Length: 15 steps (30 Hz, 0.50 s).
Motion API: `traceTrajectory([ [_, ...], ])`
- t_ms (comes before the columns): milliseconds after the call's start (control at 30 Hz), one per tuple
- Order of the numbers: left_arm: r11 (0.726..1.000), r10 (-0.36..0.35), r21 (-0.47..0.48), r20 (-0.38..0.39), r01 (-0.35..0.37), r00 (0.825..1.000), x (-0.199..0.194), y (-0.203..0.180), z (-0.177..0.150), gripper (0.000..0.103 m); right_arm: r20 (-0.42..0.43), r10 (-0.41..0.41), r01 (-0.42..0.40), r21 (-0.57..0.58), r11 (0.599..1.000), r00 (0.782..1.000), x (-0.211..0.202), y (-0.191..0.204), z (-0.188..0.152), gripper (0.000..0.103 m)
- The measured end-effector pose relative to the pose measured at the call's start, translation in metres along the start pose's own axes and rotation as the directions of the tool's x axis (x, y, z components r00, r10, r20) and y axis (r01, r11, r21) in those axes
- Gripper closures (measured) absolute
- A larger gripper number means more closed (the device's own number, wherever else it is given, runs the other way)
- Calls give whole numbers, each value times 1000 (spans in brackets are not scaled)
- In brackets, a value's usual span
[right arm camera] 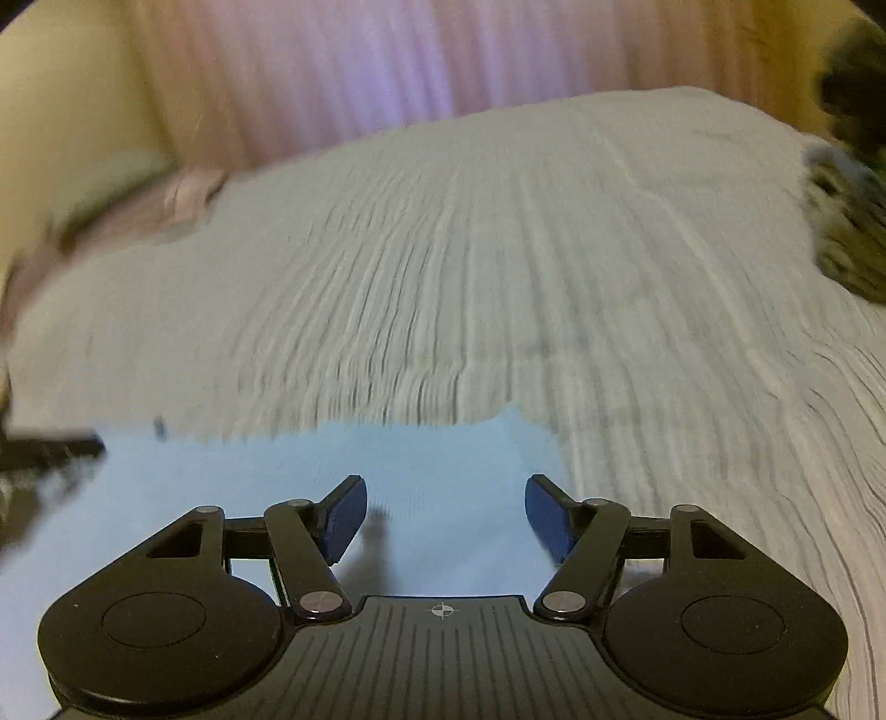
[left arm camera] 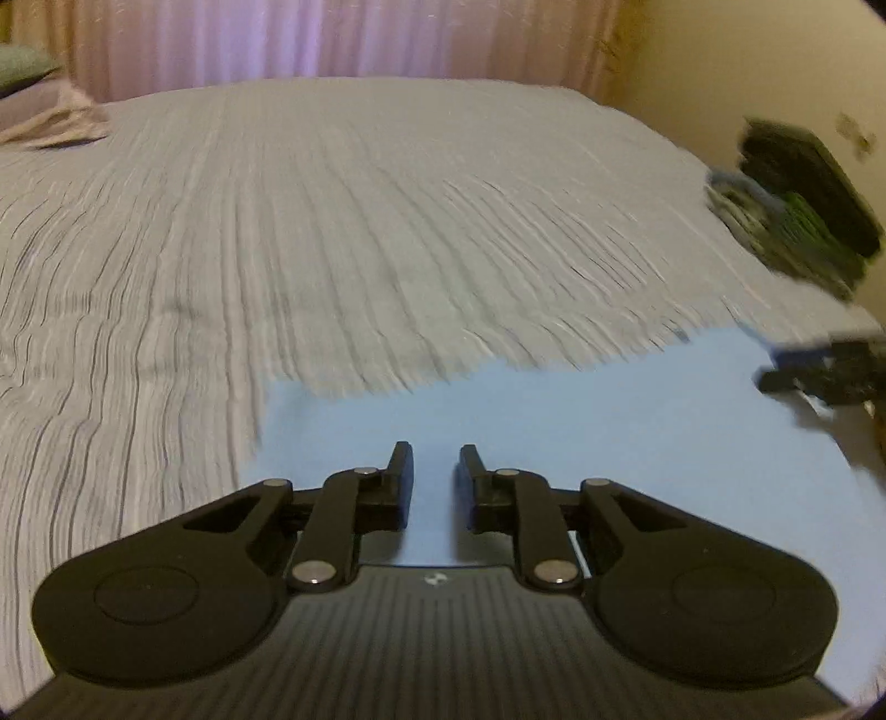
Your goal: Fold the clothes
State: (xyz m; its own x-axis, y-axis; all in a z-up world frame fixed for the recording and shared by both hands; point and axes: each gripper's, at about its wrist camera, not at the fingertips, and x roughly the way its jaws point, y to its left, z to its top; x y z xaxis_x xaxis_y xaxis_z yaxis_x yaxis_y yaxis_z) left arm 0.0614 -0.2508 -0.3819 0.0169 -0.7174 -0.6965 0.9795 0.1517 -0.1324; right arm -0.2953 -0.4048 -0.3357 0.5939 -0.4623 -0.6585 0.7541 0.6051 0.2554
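Between the fingers of the left gripper (left arm camera: pixel 434 448): a narrow gap, nothing pinched, only blue cloth (left arm camera: pixel 554 410) showing beneath. Between the fingers of the right gripper (right arm camera: pixel 446 482): a wide gap, likewise empty, the same blue cloth (right arm camera: pixel 310 471) under and ahead. Both sets of tongs parted, then, and holding nothing.

Directly under and just ahead of both tongs: the blue garment, flat on the striped bedspread (left arm camera: pixel 332 221). From the left tongs, spreading ahead and off to the right, its far edge running crosswise; from the right tongs, spreading ahead and off to the left, ending in a raised corner just beyond the right finger. Long axis, judged from both views: side to side, across the line of the tongs. Neither hand clearly nearer; each over its own end. Next pinch likely on an edge close below each gripper.

Farther out, at the right of both tongs: one dark heap of clothes (left arm camera: pixel 797 205). Far left: pink bedding (left arm camera: pixel 50 116) and one greenish pillow (left arm camera: pixel 22 69). Beyond the bed: a pale curtain (left arm camera: pixel 332 39).

Count: two grippers, one blue garment, one dark heap.
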Motion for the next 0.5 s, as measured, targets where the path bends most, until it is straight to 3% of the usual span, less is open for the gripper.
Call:
traceTrajectory([
  [100,995,91,-30,25,-91,996,-4,14,8,89,46,-83,84,-7,996,995,-38,2,-2,35],
  [133,993,111,-38,34,-110,993,-12,16,8,91,56,-76,78,-27,997,996,-54,8,-10,35],
  [367,992,76,-113,115,-63,990,-121,-13,-36,89,14,-14,16,-177,984,1000,-122,67,-93,35],
  [500,990,69,-128,72,-60,995,-144,-42,-80,87,-28,-107,100,-196,976,994,-107,61,-128,35],
])
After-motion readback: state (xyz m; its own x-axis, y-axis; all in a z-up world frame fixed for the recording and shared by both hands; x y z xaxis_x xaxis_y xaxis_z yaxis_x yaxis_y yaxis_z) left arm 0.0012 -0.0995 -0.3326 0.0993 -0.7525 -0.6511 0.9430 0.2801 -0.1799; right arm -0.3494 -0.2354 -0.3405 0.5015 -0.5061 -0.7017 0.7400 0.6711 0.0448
